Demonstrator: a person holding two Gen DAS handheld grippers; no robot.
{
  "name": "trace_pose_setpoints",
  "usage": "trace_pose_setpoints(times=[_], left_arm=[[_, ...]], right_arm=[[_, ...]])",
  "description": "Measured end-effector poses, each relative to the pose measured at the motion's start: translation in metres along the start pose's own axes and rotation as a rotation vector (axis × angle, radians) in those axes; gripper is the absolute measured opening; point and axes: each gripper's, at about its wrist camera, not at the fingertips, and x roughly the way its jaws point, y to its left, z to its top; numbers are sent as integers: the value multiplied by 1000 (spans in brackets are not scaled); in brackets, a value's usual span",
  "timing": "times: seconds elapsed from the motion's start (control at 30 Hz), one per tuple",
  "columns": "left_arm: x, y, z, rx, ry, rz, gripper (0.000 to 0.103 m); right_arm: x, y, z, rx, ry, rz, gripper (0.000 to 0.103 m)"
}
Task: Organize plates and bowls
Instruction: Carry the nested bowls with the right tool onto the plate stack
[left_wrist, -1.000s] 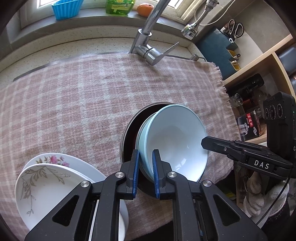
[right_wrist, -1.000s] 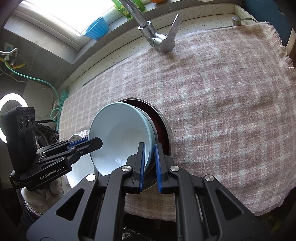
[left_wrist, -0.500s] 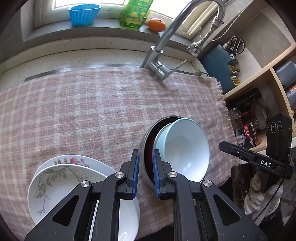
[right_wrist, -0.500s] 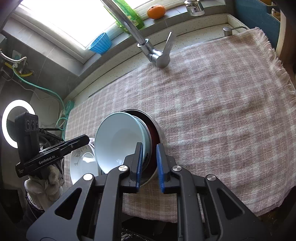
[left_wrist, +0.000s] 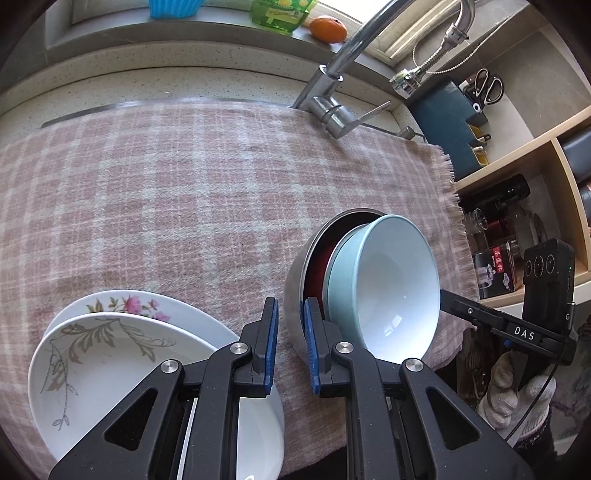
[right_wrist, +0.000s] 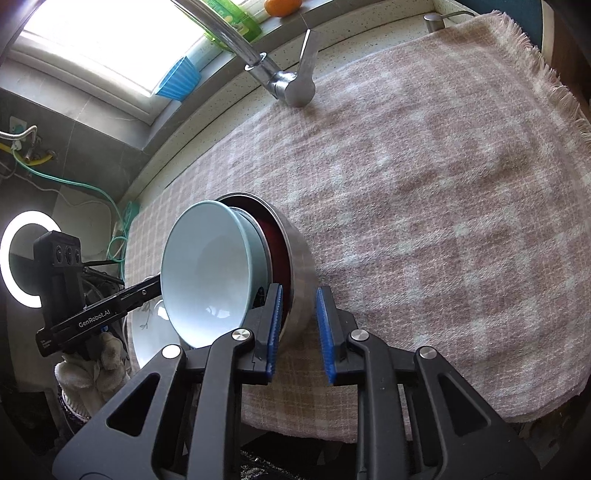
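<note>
While both grippers hang over the checked cloth (left_wrist: 184, 192) on the worktop, left gripper (left_wrist: 289, 345) fingers sit nearly closed w/ nothing between. Right gripper (right_wrist: 298, 328) fingers released, straddling steel bowl (right_wrist: 301, 266) rim w/o pressing. Blue bowl (left_wrist: 388, 280) leans inside it; plates (left_wrist: 122, 354) stacked just beside, on left.

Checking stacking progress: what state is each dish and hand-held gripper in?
Round steel bowl: resting on checked cloth.
Light blue ceramic bowl: tilted, nested in round steel bowl.
White floral plates: stacked.
Left hand-held gripper: shut, empty.
Right hand-held gripper: open, around steel bowl's wall.
</note>
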Motion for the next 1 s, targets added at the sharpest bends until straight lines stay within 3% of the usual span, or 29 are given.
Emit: trace_pose_setpoints(times=[0.27, 0.47, 1.0], left_arm=[[7, -1, 1, 15, 10, 11, 13], [15, -4, 3, 20, 20, 15, 13], [15, -10, 1, 43, 20, 35, 9]], right_arm=[[11, 2, -1, -11, 20, -11, 20], [20, 4, 2, -17, 37, -14, 14], [12, 15, 8, -36, 31, -20, 14]])
